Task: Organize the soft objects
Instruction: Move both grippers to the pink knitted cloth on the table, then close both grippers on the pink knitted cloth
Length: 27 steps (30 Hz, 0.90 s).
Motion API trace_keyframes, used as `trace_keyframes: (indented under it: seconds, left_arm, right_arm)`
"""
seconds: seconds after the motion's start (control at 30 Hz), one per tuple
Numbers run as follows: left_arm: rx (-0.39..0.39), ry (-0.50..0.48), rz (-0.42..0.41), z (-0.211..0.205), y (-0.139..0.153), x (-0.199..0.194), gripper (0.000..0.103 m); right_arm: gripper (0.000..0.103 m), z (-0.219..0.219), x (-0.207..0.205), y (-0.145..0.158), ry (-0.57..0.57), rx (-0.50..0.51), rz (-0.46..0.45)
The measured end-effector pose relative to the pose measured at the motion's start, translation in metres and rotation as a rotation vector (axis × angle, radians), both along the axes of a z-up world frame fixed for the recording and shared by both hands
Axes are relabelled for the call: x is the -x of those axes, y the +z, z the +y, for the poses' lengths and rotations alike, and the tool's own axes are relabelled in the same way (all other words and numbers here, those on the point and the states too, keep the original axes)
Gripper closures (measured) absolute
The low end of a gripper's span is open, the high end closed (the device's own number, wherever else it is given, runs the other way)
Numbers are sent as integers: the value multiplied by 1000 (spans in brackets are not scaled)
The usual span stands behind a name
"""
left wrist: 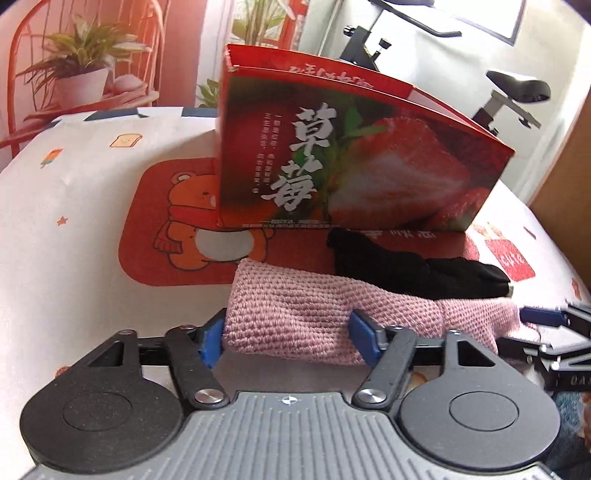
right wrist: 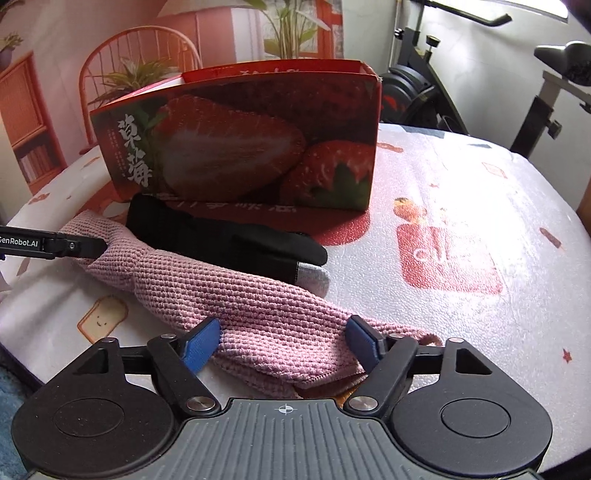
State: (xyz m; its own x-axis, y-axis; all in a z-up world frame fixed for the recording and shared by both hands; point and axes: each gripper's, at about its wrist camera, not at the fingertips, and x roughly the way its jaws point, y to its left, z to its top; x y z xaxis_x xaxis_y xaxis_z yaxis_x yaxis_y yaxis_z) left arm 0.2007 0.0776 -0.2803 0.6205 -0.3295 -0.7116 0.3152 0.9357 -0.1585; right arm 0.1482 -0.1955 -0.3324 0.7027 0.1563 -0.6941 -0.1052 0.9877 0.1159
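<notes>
While the pink towel lies on the tabletop near the strawberry box, beside a black glove, each hand-held gripper, left and right, clasps one end.

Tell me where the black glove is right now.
The black glove lies on the table, in front of the strawberry box, resting against the far edge of the pink cloth, left of centre in the right wrist view.

Bright window, exercise bike, orange wire chair, potted plants, cartoon-print tablecloth.
</notes>
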Motion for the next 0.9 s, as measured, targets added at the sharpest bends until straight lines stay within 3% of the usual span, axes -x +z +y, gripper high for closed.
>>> trace_keyframes:
  seconds: [0.13, 0.23, 0.37, 0.57, 0.9]
  left_arm:
    - [-19, -17, -11, -5, 0, 2, 45]
    - [-9, -14, -17, -4, -1, 5, 68]
    - [-41, -6, -60, -12, 0, 17, 80]
    - [-29, 27, -88, -10, 6, 34, 84]
    - [32, 54, -143, -4, 24, 54, 84]
  right_arm:
    - [46, -1, -2, 1, 10, -7, -13]
    - [55, -2, -2, 1, 15, -16, -18]
    - [70, 1, 0, 3, 26, -30, -19]
    - [87, 2, 6, 5, 42, -70, -21]
    - [90, -1, 27, 26, 26, -128, -136]
